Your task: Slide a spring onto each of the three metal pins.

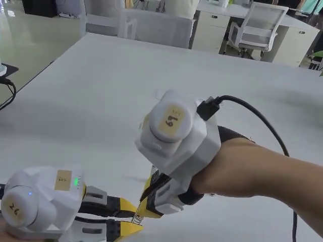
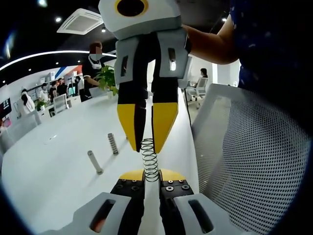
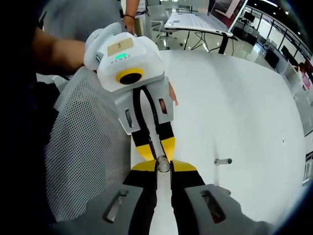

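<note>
The spring (image 2: 149, 159) lies straight out from my left claw (image 2: 151, 177), its long axis running 6 to 12 o'clock in the left gripper view. My right claw (image 2: 148, 139) reaches in from 12 o'clock, nose to nose with the left. The right jaws are pinched on the spring's far end. The left jaws are drawn in tight round its near end. So the next push runs along that one line, and the two claws are equally near the spring.

On the counter (image 2: 58, 191), off at 10 o'clock from the spring, stand two pins. The nearer is a bare pin (image 2: 95, 162). Just beyond it is a dressed pin (image 2: 113, 143) that wears a coil.

I can't tell whether the left jaws grip the coil itself or a third pin hidden inside it. In the head view the gripper bodies cover most of the joint, and the coil only peeps out at 6 o'clock. In the right gripper view I see the spring end-on, as a small ring.
</note>
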`<state>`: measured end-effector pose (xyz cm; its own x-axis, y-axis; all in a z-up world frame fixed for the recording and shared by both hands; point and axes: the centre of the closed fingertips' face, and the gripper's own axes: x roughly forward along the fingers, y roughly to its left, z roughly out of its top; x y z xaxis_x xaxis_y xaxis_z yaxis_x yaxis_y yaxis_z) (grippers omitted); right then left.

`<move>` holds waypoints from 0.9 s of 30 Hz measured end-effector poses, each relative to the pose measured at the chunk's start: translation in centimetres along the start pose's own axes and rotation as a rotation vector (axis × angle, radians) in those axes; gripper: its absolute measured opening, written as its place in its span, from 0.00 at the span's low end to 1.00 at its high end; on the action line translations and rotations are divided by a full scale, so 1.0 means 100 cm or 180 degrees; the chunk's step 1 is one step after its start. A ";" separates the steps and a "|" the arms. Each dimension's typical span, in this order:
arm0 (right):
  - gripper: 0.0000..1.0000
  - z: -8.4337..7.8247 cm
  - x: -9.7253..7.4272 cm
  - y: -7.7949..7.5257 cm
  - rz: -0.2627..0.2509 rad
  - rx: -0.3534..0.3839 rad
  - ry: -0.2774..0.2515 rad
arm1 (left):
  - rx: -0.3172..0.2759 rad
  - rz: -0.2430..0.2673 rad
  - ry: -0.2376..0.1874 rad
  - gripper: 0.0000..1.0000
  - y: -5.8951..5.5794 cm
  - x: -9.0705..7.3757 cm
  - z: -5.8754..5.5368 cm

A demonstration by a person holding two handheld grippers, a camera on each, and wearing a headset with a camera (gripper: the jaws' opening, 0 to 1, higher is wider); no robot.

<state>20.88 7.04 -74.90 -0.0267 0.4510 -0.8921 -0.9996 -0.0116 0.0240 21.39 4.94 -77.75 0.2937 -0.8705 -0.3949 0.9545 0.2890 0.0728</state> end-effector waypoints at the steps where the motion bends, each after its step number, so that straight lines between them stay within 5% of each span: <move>1: 0.07 0.000 0.000 0.000 -0.0004 -0.0005 0.0001 | -0.0003 0.0004 -0.0004 0.03 0.000 0.000 0.000; 17: 0.07 0.003 -0.001 -0.003 -0.0032 -0.0030 0.0017 | 0.0000 0.0040 -0.0015 0.04 0.003 0.000 0.001; 27: 0.07 -0.001 -0.003 -0.013 -0.0114 -0.0047 0.0067 | -0.0117 0.0100 -0.0020 0.20 0.007 -0.002 -0.003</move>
<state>22.19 6.85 -74.66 0.0094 0.4325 -0.9016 -0.9999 -0.0090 -0.0148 21.99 5.45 -77.85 0.3238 -0.8632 -0.3873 0.9424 0.3305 0.0513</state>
